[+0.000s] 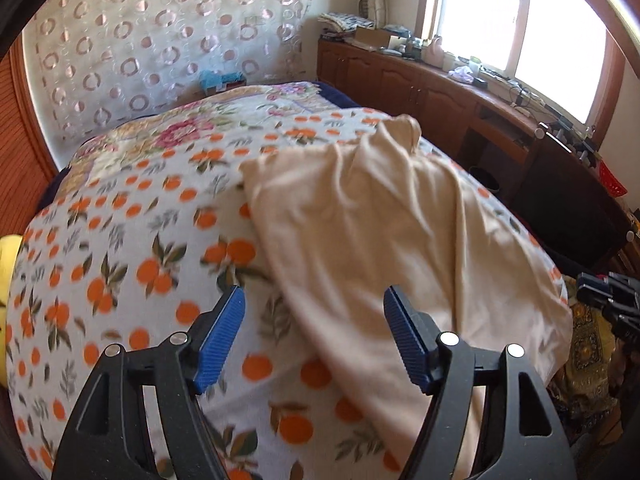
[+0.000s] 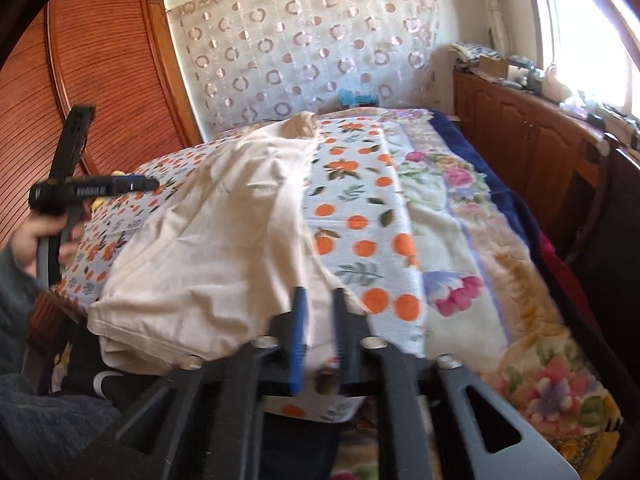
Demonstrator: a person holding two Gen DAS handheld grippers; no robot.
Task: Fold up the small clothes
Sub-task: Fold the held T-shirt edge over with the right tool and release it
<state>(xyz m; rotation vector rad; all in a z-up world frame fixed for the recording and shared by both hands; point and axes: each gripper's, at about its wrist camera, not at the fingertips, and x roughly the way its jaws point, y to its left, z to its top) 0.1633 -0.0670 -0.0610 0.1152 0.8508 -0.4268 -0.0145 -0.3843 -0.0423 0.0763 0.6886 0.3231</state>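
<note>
A cream garment (image 1: 380,232) lies crumpled on the orange-print bedsheet (image 1: 132,248). My left gripper (image 1: 314,300) is open, its blue pads (image 1: 222,340) spread above the garment's near left edge, holding nothing. In the right wrist view the garment (image 2: 208,248) hangs over the bed's near edge. My right gripper (image 2: 320,300) has its fingers nearly closed with a narrow gap, at the garment's near right corner; whether cloth is pinched between them I cannot tell. The left gripper (image 2: 96,186) shows at far left, held by a hand.
A floral blanket (image 2: 480,248) covers the bed's right side. A wooden cabinet (image 1: 420,88) with clutter runs under the window. A wooden wardrobe (image 2: 100,80) stands left. A patterned curtain (image 1: 160,40) hangs behind the bed. The right gripper (image 1: 608,296) is at the right edge.
</note>
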